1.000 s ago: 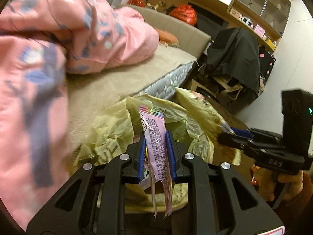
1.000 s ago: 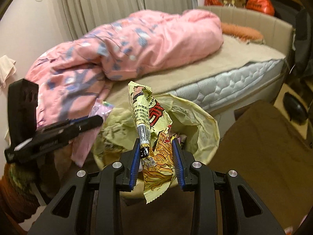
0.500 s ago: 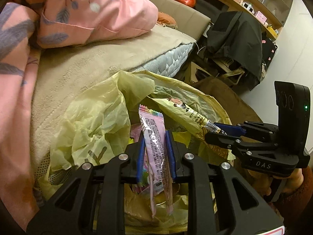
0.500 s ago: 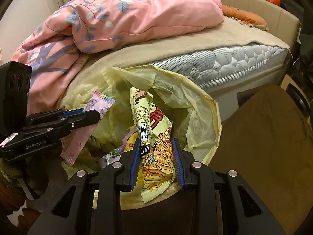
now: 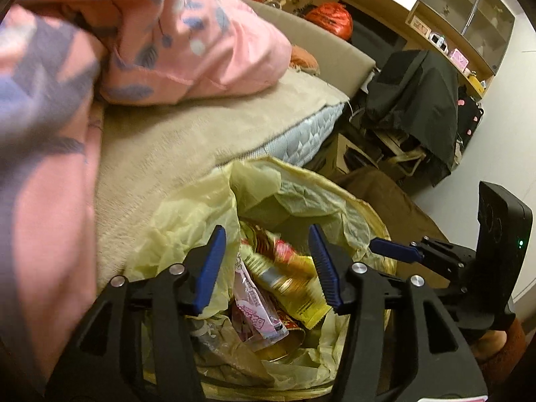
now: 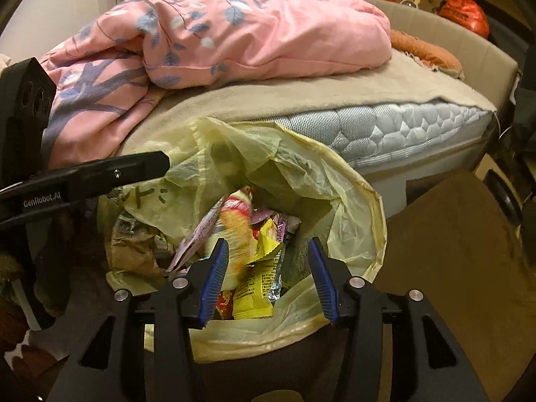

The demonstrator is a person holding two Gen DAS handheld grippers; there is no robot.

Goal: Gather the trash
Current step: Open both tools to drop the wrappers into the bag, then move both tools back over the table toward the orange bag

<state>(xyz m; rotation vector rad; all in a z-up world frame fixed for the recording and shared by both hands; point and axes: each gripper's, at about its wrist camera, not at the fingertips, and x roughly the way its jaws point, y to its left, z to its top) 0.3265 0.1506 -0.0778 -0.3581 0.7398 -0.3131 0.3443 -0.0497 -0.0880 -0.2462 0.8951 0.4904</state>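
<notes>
**Both claws opening over the trash bag, wrappers loose below**

Left claw (image 5: 266, 264): jaws opening, pads clear of everything. Pink wrapper (image 5: 256, 315) directly below the gap, among the other litter inside the yellow trash bag (image 5: 187, 214); long axis roughly in line with the claw's pointing direction. Not pinched.

Right claw (image 6: 268, 278): jaws opening as well. Yellow noodle wrapper (image 6: 253, 288) below and between the pads, blurred at its upper part, probably dropping or just settling; no pad contact visible. Long axis near upright, leaning slightly toward the left pad.

Bag mouth gaping, rim folded outward, set against the side of the bed (image 6: 368, 93); pink duvet (image 6: 254, 30) heaped on the mattress behind. Brown floor covering (image 6: 452, 241) to the right of the bag.

Key relation: both wrappers below and ahead of the claw tips, inside the rim, so both releases judged on target. Claws side by side over the same opening, left claw at the bed-side half, right claw at the room-side half.

Judged next: lift straight back out, clear of the thin bag film to avoid snagging it. No further loose trash visible on bed or floor in either view; cannot tell beyond these.
</notes>
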